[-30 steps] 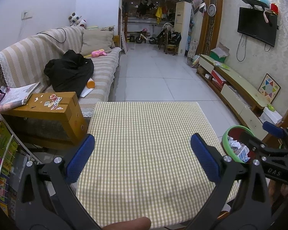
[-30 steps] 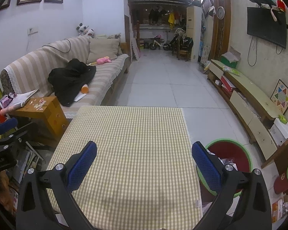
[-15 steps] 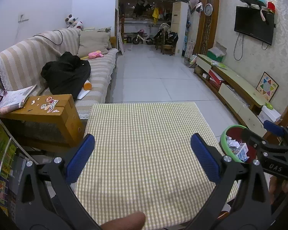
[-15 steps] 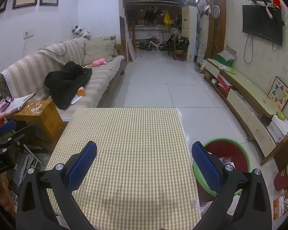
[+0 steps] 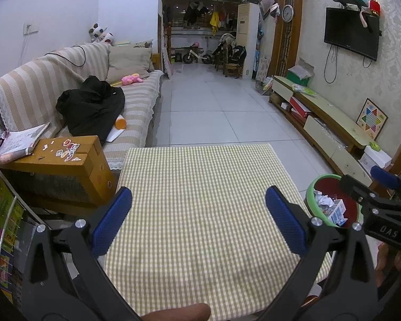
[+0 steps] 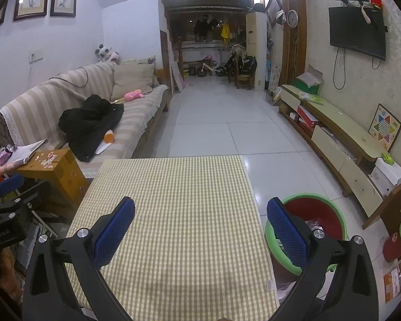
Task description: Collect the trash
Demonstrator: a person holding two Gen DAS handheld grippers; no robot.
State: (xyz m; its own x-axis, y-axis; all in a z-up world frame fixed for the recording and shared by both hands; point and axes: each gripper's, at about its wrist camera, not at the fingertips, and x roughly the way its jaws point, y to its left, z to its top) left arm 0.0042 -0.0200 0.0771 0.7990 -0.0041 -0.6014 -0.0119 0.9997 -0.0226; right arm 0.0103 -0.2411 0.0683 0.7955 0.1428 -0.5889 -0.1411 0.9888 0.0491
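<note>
Left wrist view: the left hand-held gripper [image 5: 197,222] hangs over the checked tabletop [image 5: 200,187] with its blue pads spread wide and nothing between them. At the right edge the right hand-held gripper [image 5: 379,200] shows from the side, above a green-rimmed red bin [image 5: 311,187] standing on the floor just beside the tabletop. Only this view looks into the bin clearly: crumpled paper and a small blue-and-white carton, the trash [image 5: 330,208], lie inside. A fingertip [image 5: 179,314] shows at the bottom edge. To the left, a yellow cardboard box [image 5: 66,160] with stickers stands touching the sofa [image 5: 74,93], where a black garment [image 5: 91,109] lies.

Right wrist view: the right hand-held gripper [image 6: 200,227] also has its pads wide apart and holds nothing, over the same cloth. The bin [image 6: 320,200] sits low right, partly behind the right pad, so its contents are mostly hidden. This view alone shows the left hand-held gripper [image 6: 8,200] from outside at the left edge; its opening cannot be judged from here. A TV [image 6: 358,34] hangs on the right wall.
</note>
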